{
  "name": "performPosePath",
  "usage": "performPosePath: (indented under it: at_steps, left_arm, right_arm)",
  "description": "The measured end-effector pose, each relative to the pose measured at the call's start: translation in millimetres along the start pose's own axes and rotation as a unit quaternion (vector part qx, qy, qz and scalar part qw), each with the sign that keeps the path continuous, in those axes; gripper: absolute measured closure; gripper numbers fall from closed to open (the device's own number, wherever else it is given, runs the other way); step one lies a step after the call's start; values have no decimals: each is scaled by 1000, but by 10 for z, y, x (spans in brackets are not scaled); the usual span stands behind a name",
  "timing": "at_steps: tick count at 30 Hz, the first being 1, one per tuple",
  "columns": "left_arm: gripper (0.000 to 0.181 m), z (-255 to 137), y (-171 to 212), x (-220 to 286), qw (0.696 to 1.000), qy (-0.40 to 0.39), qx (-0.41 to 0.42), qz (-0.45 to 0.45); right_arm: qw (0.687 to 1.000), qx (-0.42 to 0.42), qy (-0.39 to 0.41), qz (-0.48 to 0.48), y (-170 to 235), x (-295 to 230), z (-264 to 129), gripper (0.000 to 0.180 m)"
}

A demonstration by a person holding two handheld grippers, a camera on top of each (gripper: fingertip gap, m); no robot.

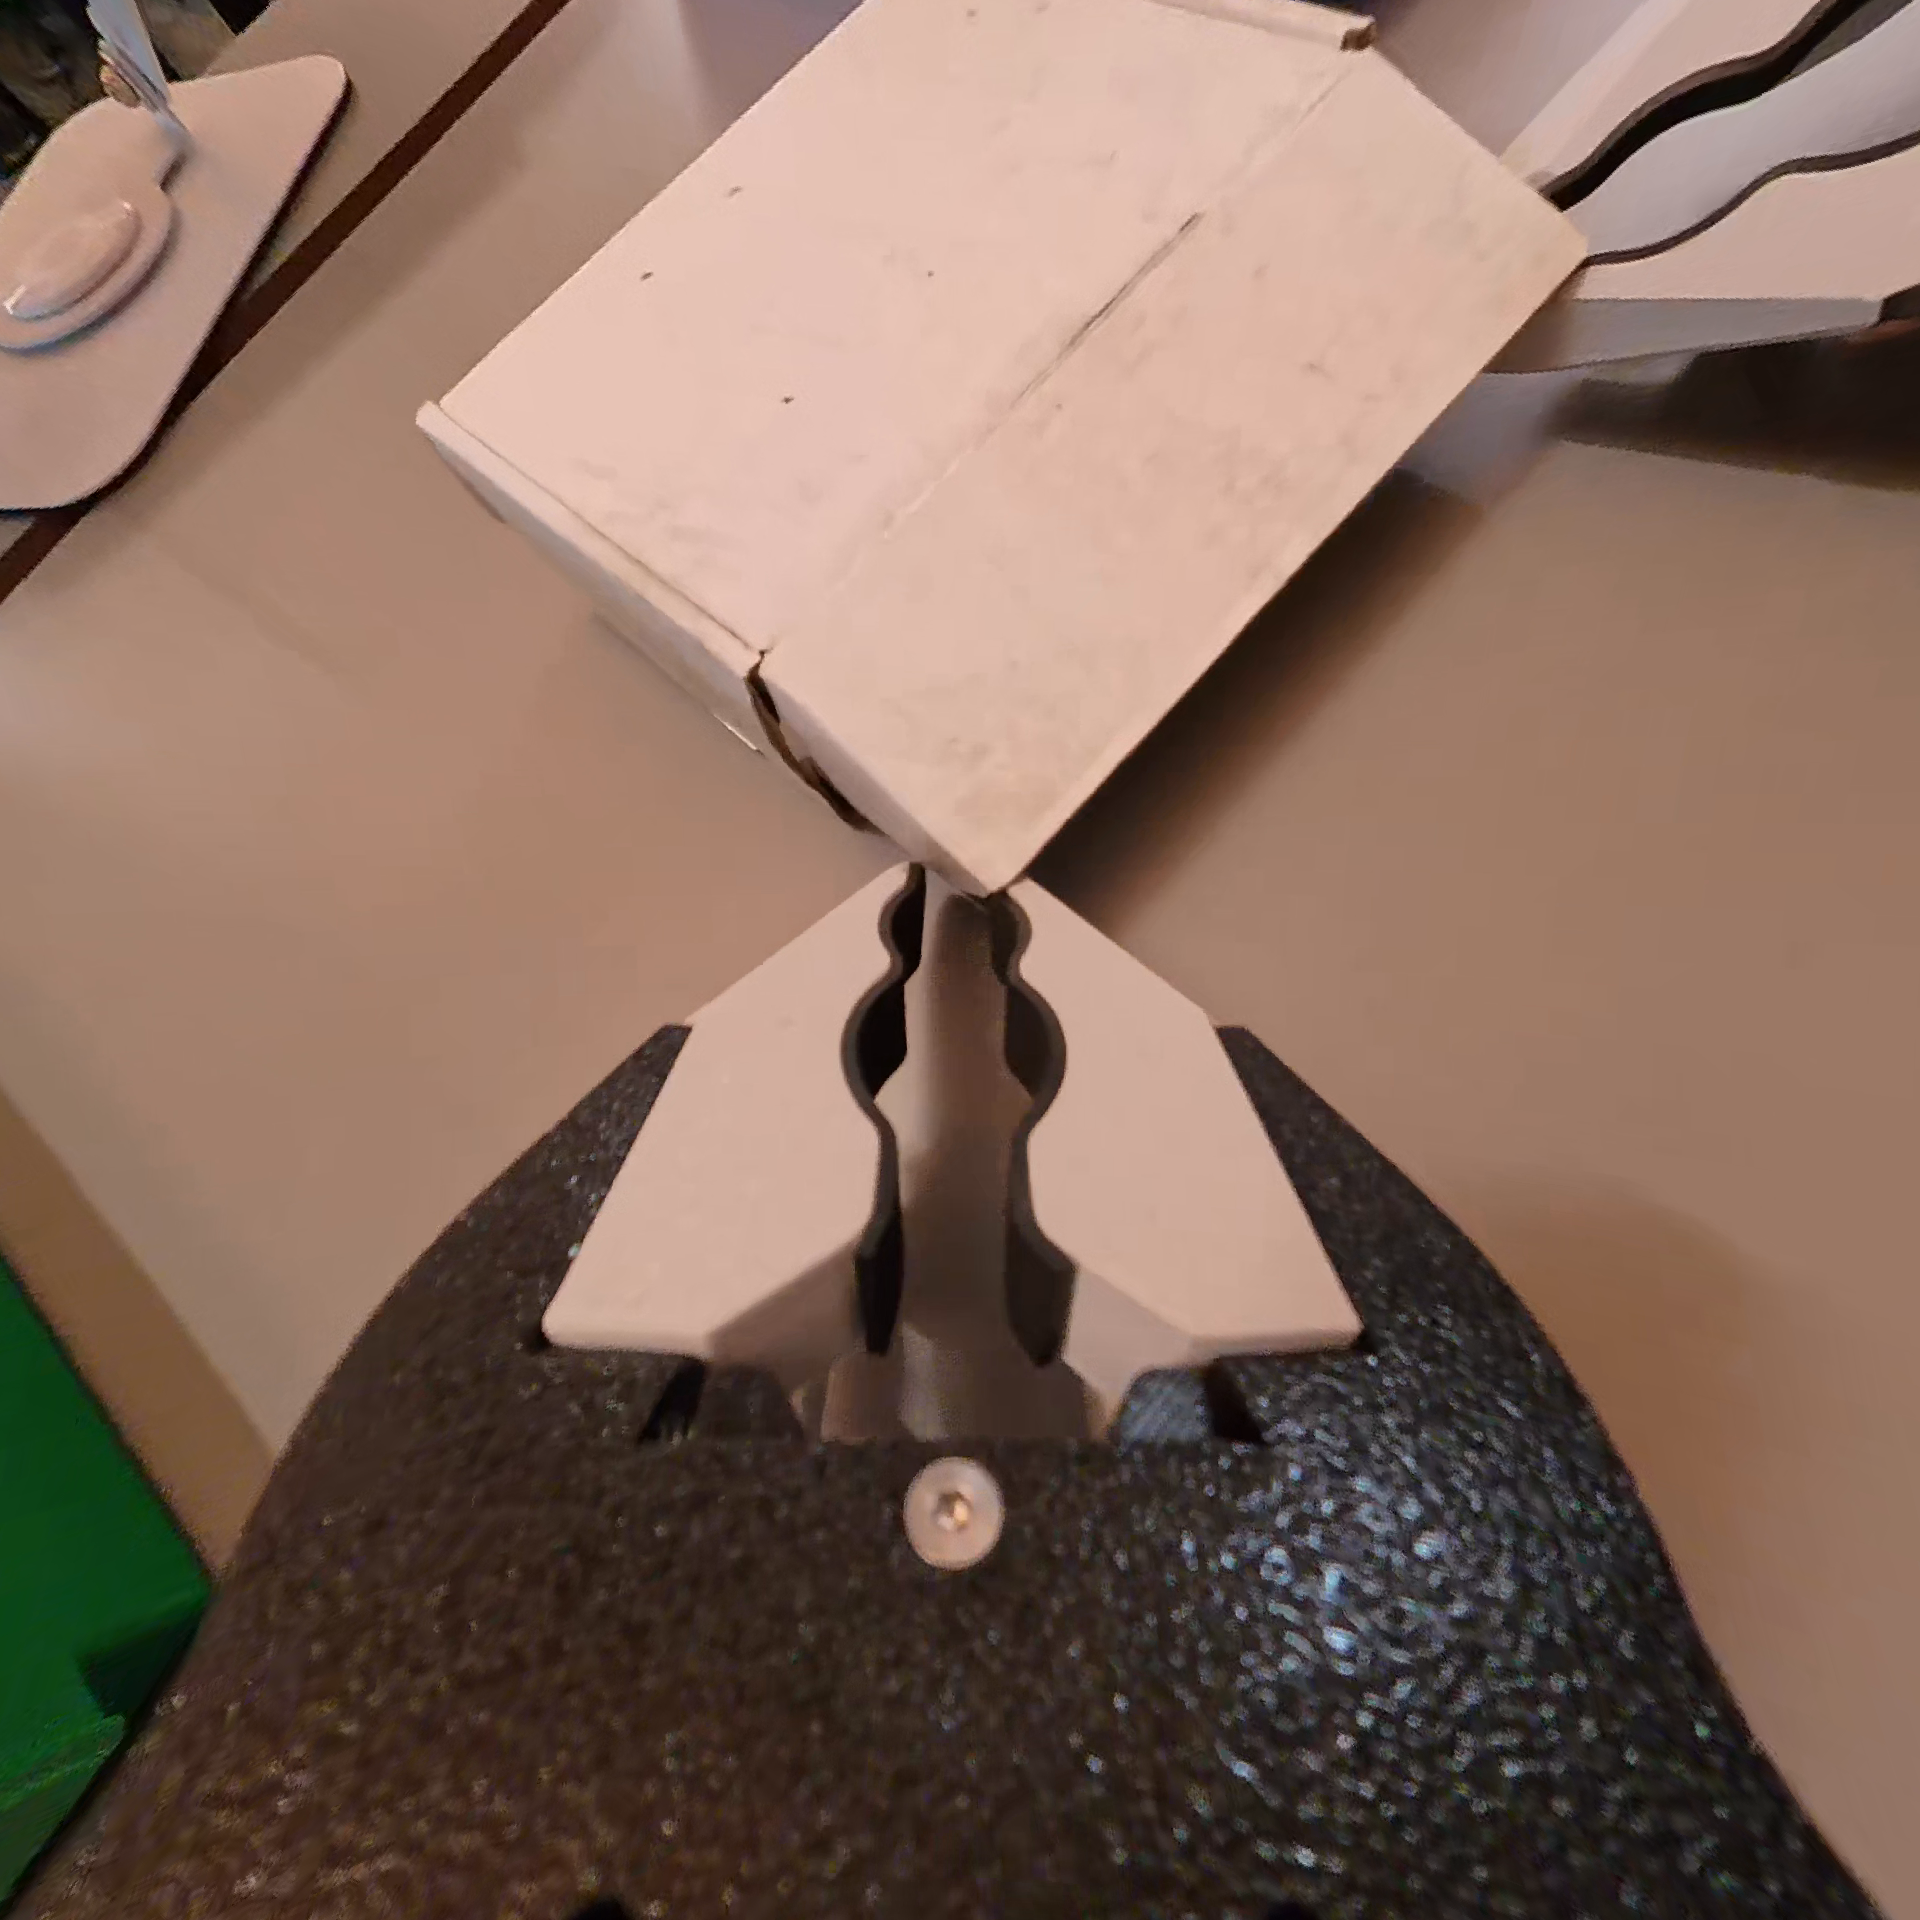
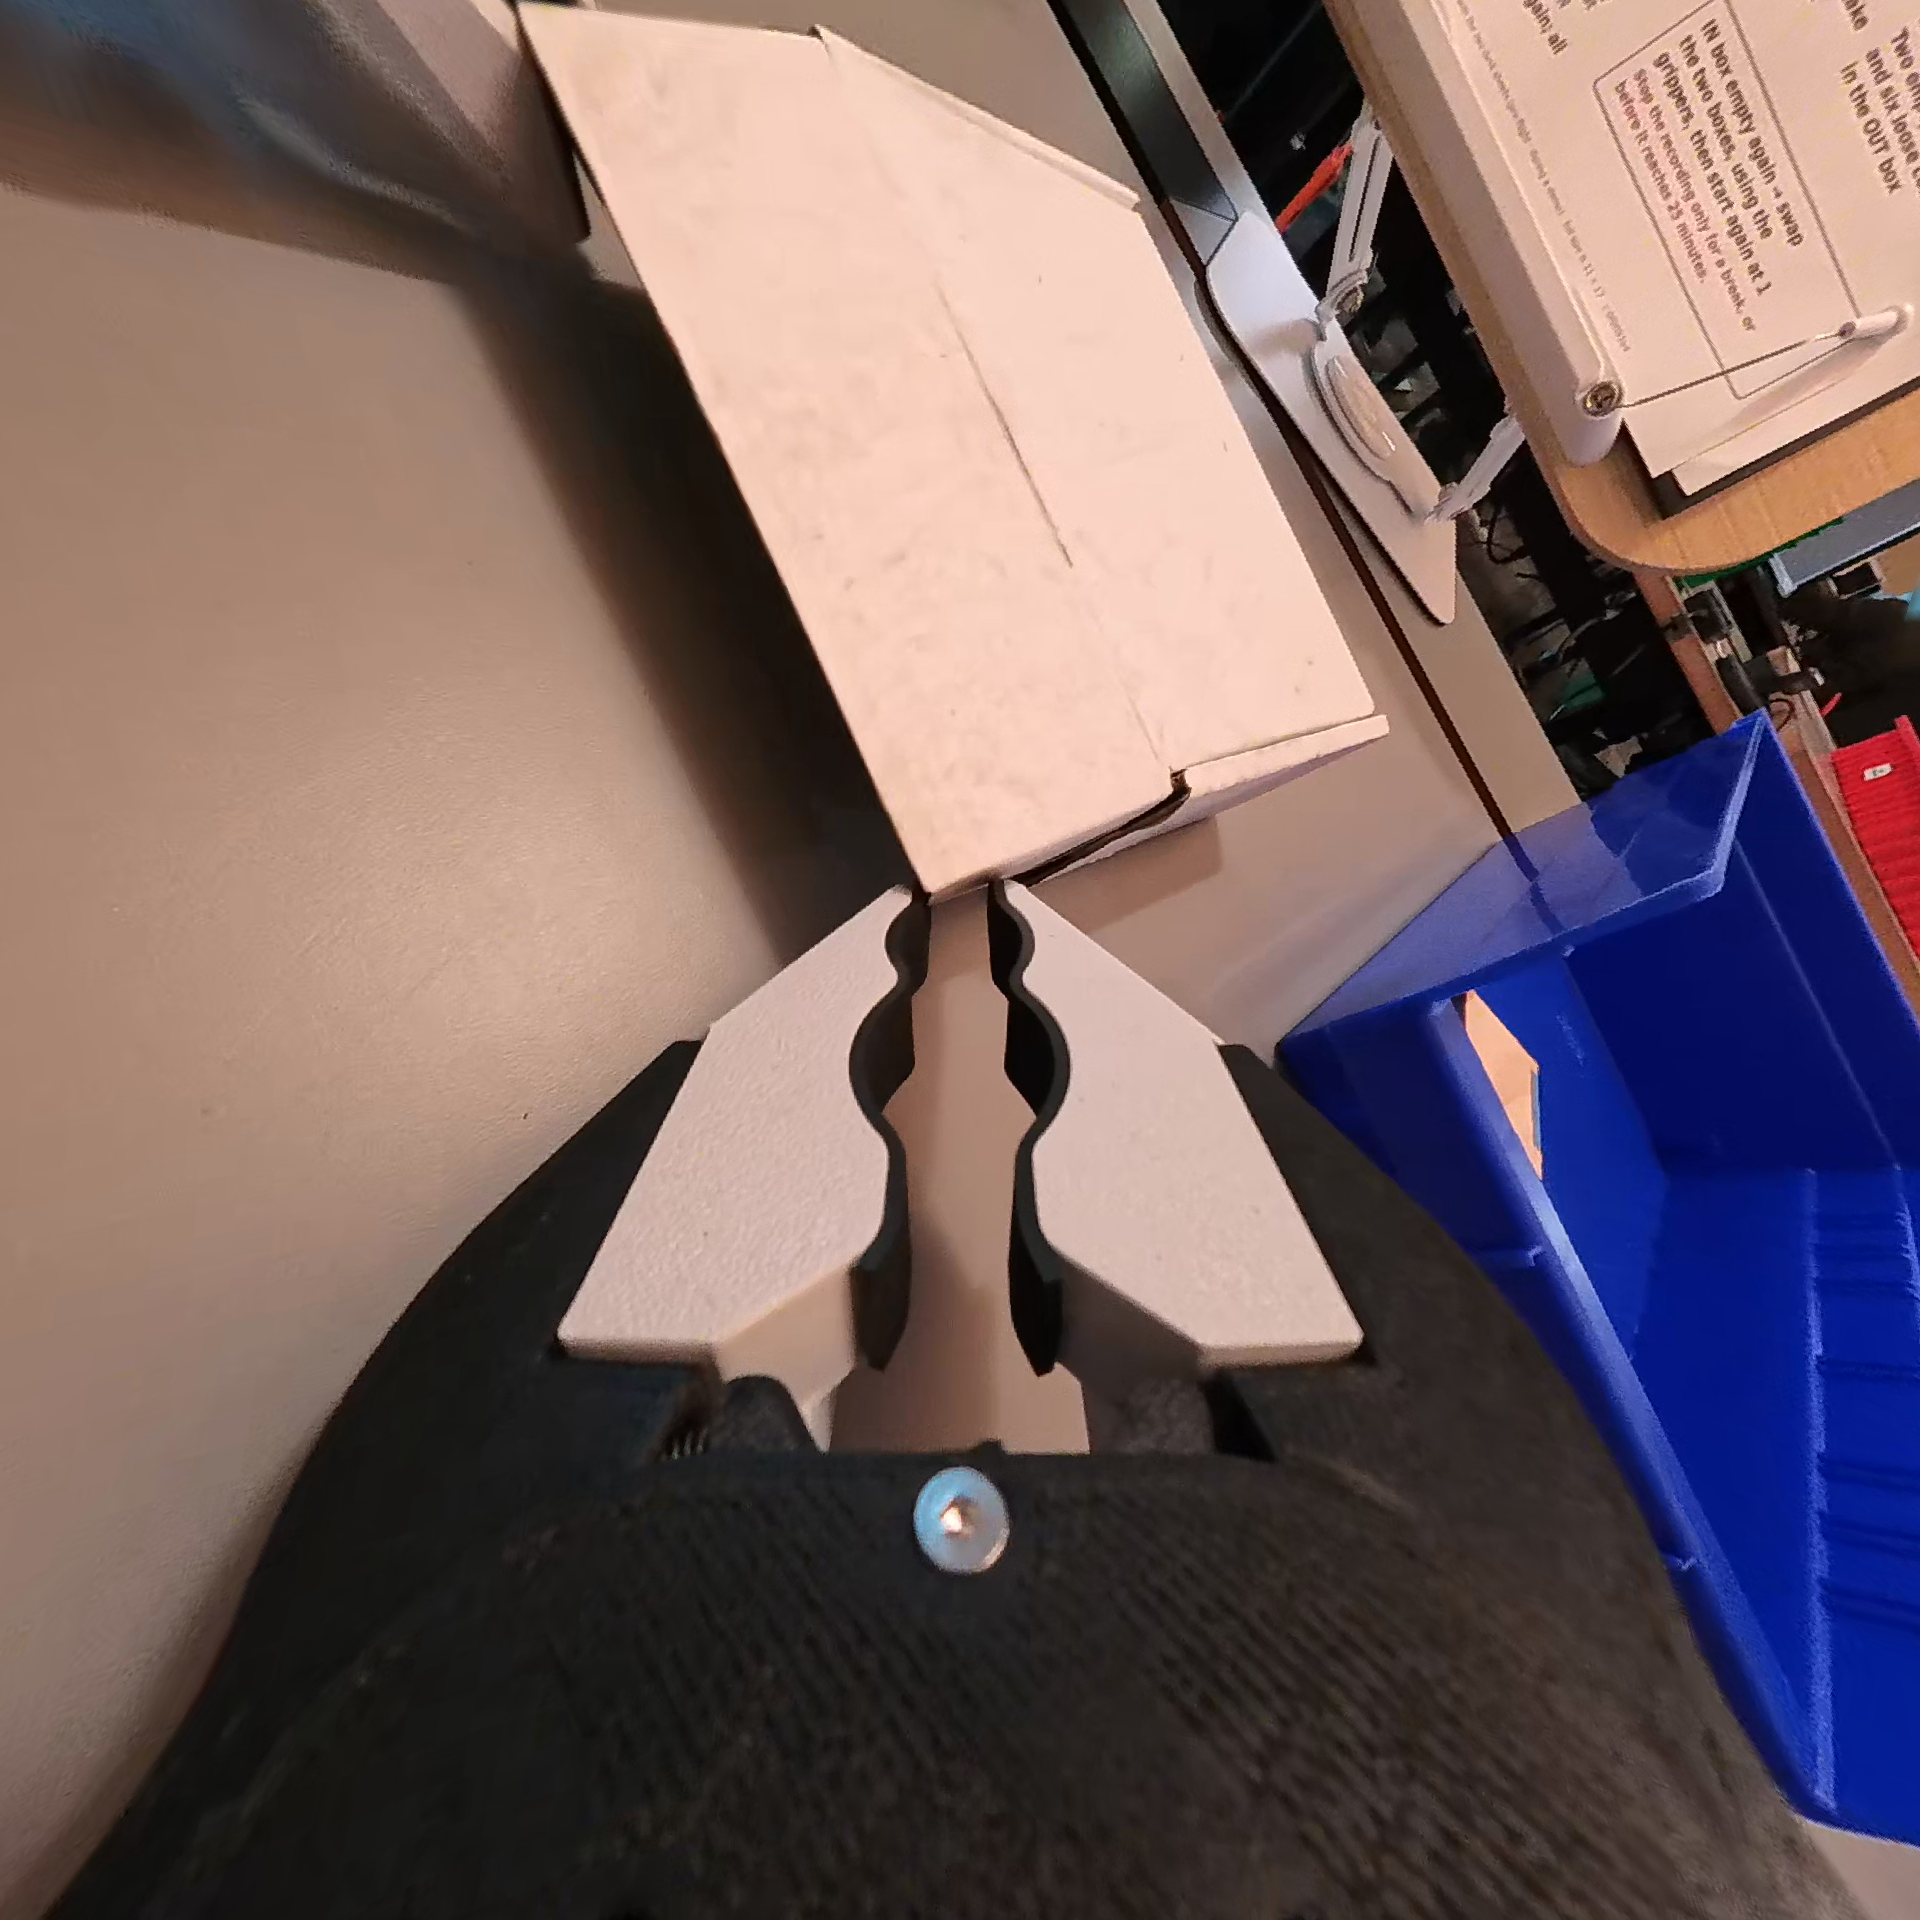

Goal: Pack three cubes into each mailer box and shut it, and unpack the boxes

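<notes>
1. Closure is shown on the white mailer box (image 1: pixel 997 436), which lies flat on the table (image 1: pixel 312 831) with its lid down; no cubes are visible in either view, so whether it is packed cannot be told.
2. The left gripper (image 1: pixel 961 909) is placed at one near corner of the box, and the right gripper (image 2: pixel 956 899) at a corner on its own side. The fingers of each are drawn narrow, with only a slim gap left between them, and nothing is seen to be held; whether the tips touch the cardboard or stop just short cannot be told.
3. The step in hand is judged to be steadying or seating the shut box from two corners. It would be done well if both corners were pressed evenly, so that the box is neither spun nor slid, and if the torn corner seam beside the left tips were spared, since the cardboard there already gapes.
4. Only the left wrist view shows a green object (image 1: pixel 73 1558) at the lower left edge, and the other gripper's fingers (image 1: pixel 1714 322) beyond the far corner of the box.
5. Only the right wrist view shows a blue bin (image 2: pixel 1662 1195) just beside the right gripper, well placed to receive or supply things, and a clipboard with a printed sheet (image 2: pixel 1662 208) on a wooden shelf beyond the table.
</notes>
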State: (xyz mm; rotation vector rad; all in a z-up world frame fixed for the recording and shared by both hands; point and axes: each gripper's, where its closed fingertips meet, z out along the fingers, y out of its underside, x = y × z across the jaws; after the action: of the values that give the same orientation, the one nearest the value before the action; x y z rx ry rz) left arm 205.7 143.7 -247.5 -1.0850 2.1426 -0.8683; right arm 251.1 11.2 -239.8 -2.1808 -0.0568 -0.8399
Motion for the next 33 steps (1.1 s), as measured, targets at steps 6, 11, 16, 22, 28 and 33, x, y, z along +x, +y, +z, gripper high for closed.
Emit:
performPosePath:
  at_steps: [6,11,16,22,28,33]
  left_arm:
    - [143,-71,-98,99,995,88,39,-35]
    - [124,-285,-200,43,985,136,88,-51]
    - [112,-262,-338,-147,983,132,117,-48]
    - [104,-23,-351,-262,987,137,88,-13]
    - [109,74,-348,-232,975,198,96,-16]
    - [130,114,-339,-240,976,195,93,-9]
  right_arm:
    - [1000,3,-23,16,-37,-42,-67,159]
    - [993,47,-61,92,-224,39,-320,139]
    - [966,73,-92,230,-325,310,-320,118]
    - [953,17,-151,262,-100,377,-55,110]
    - [943,42,-196,265,-176,300,80,121]
    - [946,55,-202,247,-175,304,151,133]
